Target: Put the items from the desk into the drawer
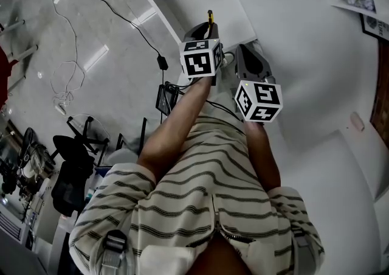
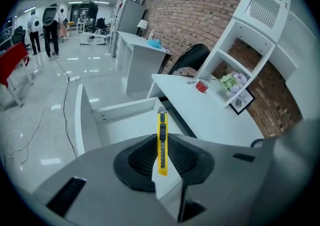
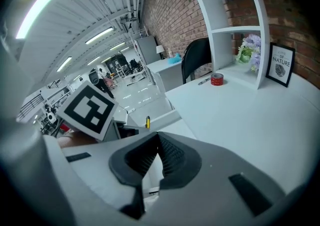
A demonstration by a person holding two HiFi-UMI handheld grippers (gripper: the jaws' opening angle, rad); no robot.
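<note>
The yellow utility knife (image 2: 162, 125) is clamped in the left gripper (image 2: 160, 156) above the open drawer (image 2: 122, 129) and is not yet laid in it, the right gripper (image 3: 156, 157) is closed with nothing between its jaws, and a red tape roll (image 3: 217, 79) is seen on the desk (image 3: 240, 120) beyond the drawer, so most of the task is judged undone.

The person wears a cream short-sleeved knit top (image 1: 200, 207) with thin dark horizontal stripes, and a grey strap buckle (image 1: 113, 247) sits at its left shoulder. The left gripper (image 2: 161, 142) and the right gripper (image 3: 157, 142) share a smooth grey moulded shell with dark rectangular slots and black ribbed rubber pads (image 2: 137, 162). Each carries a white cube printed with black square markers: the left cube (image 1: 200, 58) and the right cube (image 1: 259, 100).
</note>
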